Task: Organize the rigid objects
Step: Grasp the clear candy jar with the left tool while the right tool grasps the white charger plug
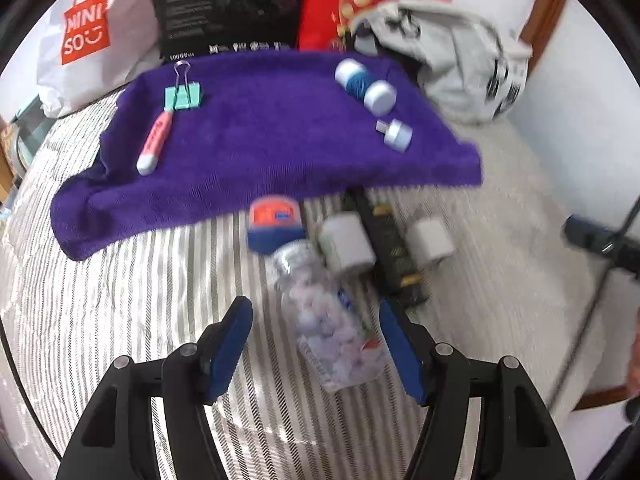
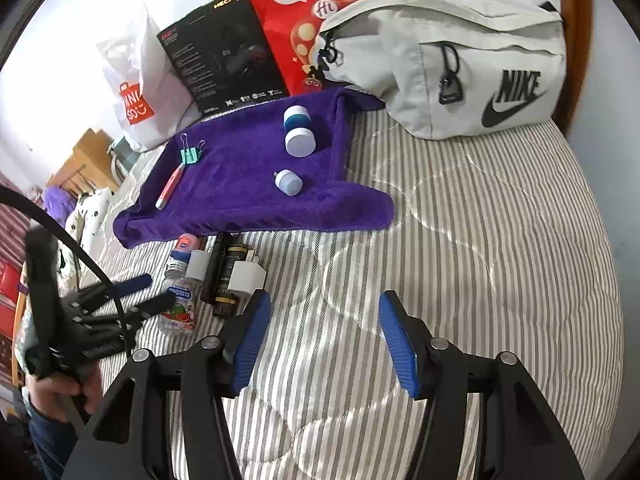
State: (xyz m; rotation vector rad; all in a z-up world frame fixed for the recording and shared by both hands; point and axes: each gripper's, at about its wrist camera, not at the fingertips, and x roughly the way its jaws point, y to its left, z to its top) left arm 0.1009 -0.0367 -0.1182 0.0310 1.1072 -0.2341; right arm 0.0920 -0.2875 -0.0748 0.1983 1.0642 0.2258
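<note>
A clear candy bottle lies on the striped bedding between the fingers of my open left gripper, nearer the right finger and not gripped. Beyond it lie an orange-and-blue lip balm jar, a white-capped bottle, a black tube and a white charger. The purple towel holds a teal binder clip, a pink highlighter, a blue-and-white spool and a small white plug. My right gripper hangs open over bare bedding, with nothing between its fingers.
Against the wall behind the towel stand a white Miniso bag, a black box and a red bag. A grey Nike bag lies at the back right. Wooden furniture stands beyond the bed's left edge.
</note>
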